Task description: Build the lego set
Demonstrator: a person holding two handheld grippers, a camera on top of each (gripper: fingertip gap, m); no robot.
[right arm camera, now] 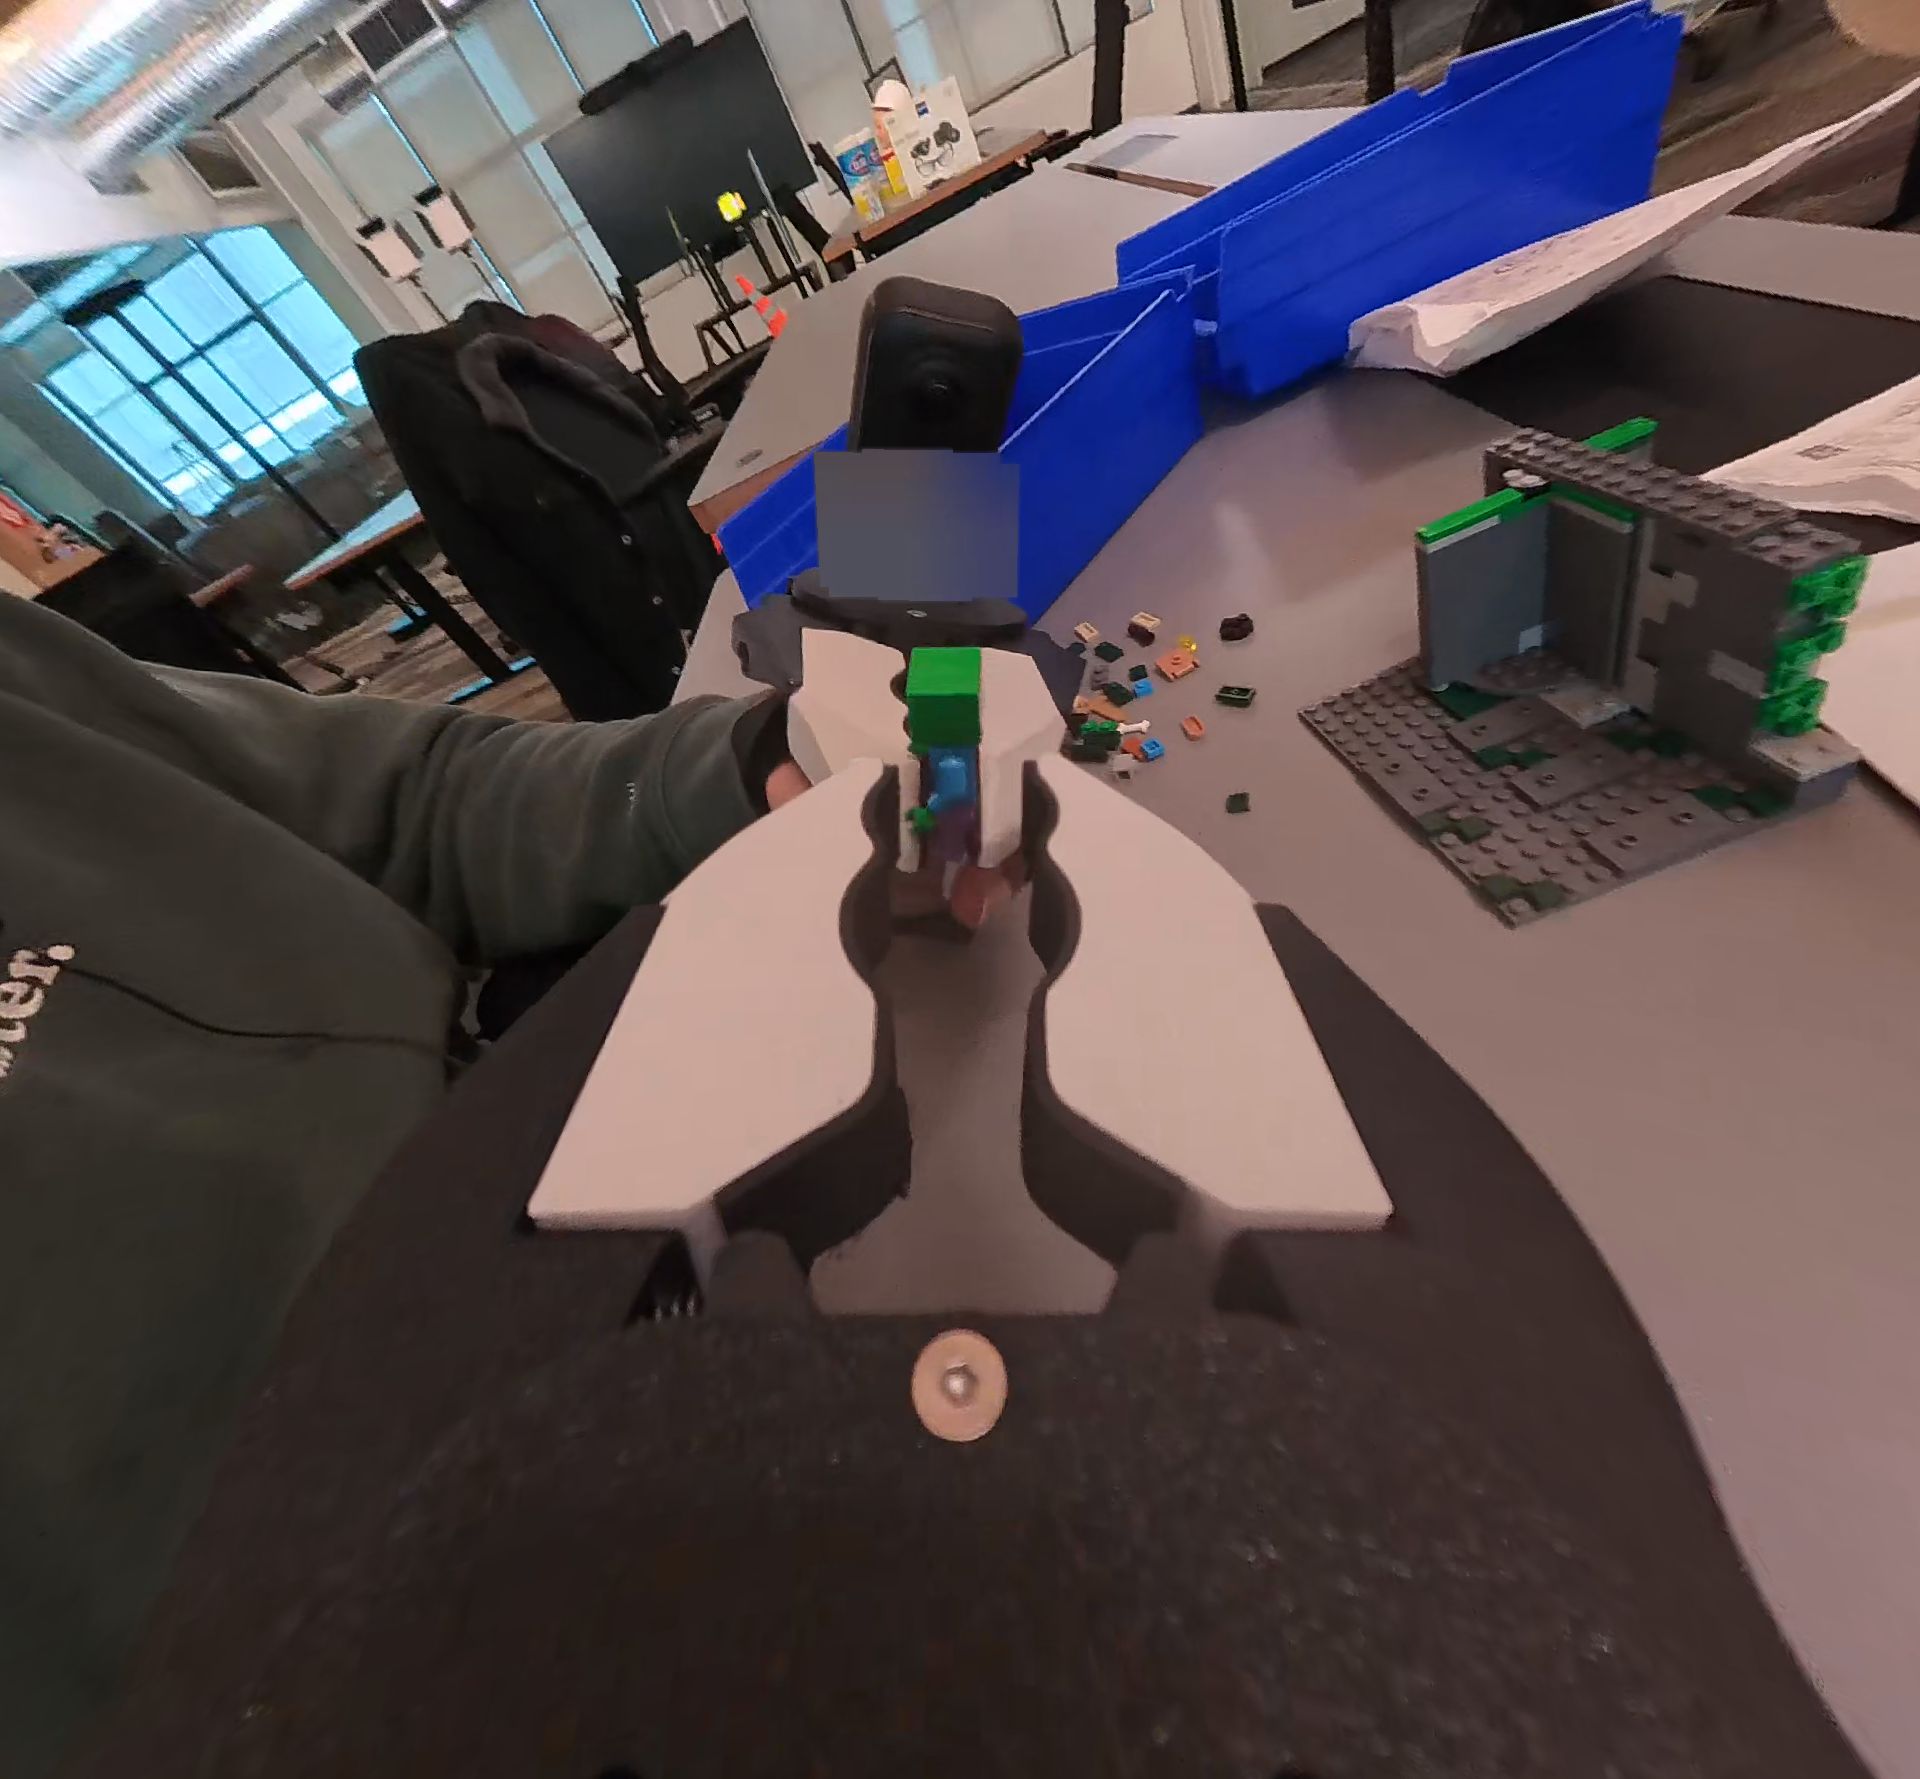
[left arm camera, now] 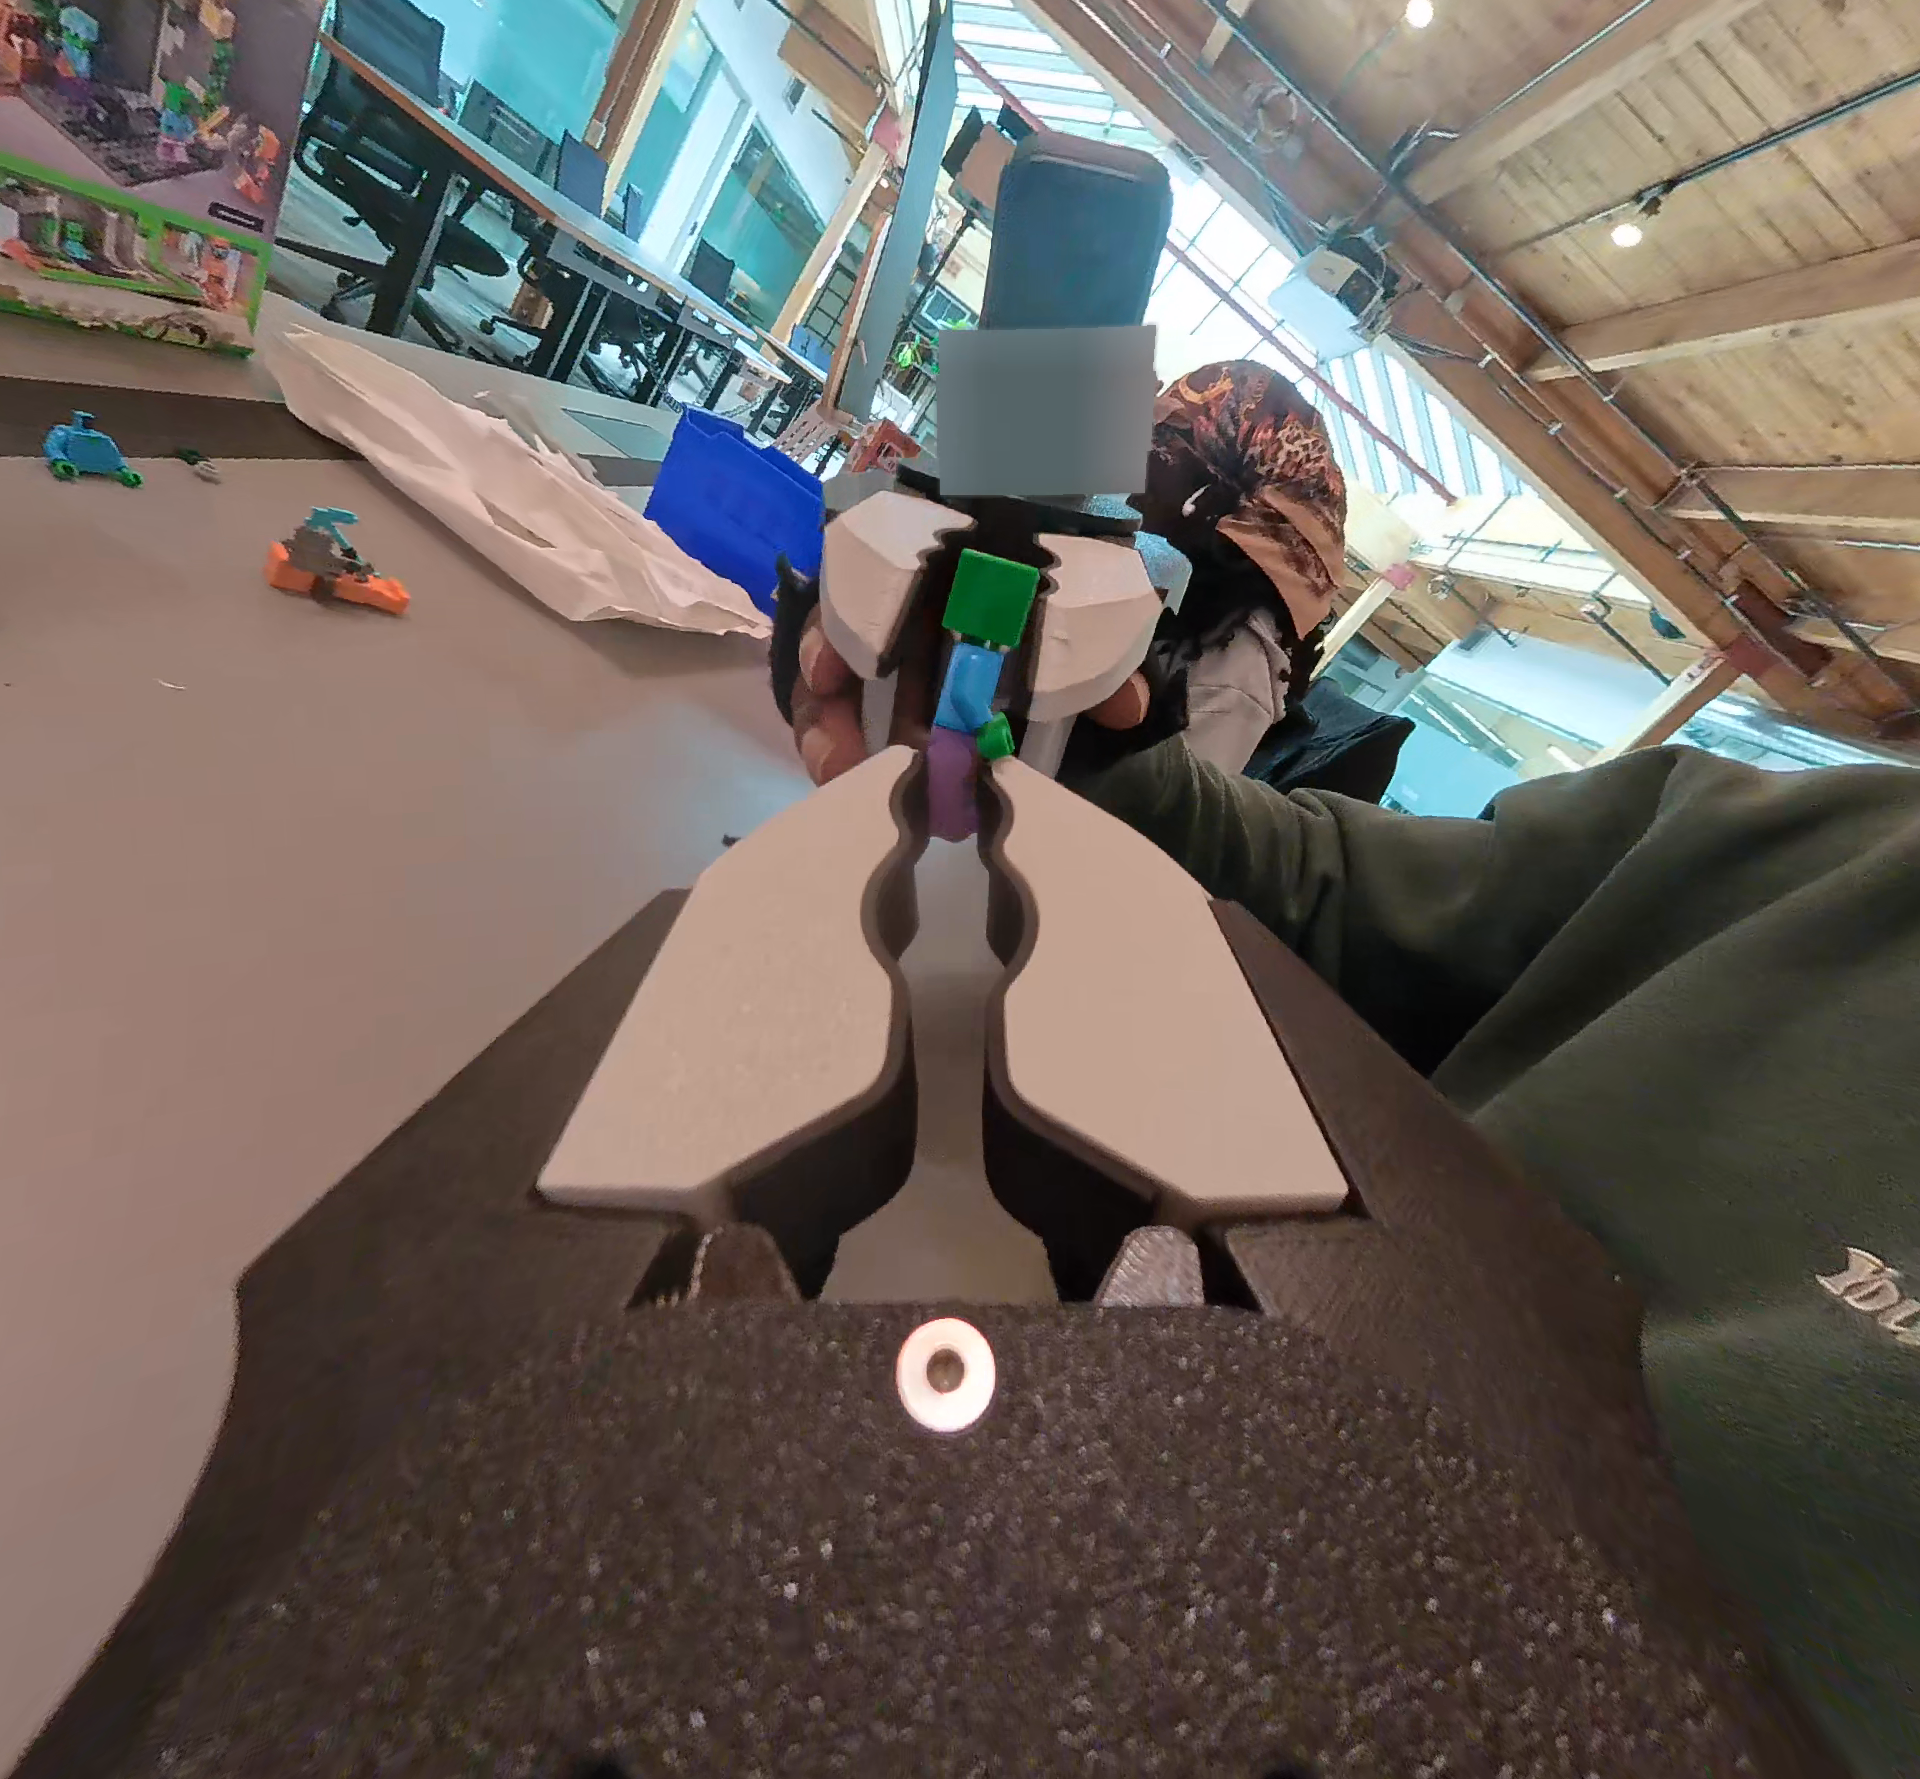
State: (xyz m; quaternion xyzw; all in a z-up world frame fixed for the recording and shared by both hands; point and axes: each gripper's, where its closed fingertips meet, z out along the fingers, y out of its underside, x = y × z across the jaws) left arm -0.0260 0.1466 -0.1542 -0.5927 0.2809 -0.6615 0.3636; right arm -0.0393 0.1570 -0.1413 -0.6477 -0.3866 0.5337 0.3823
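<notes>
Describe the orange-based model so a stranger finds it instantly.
Find the big set box standing on the grey table, then the crumpled white paper beside it. The orange-based model sits on the table near that paper. Unlike the teal model nearby, its base is orange.

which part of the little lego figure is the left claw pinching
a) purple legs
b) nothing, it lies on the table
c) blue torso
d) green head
a: in the left wrist view the left claw closes its tips on the purple legs of the lego figure, while the right claw opposite holds it near the green head.
</notes>
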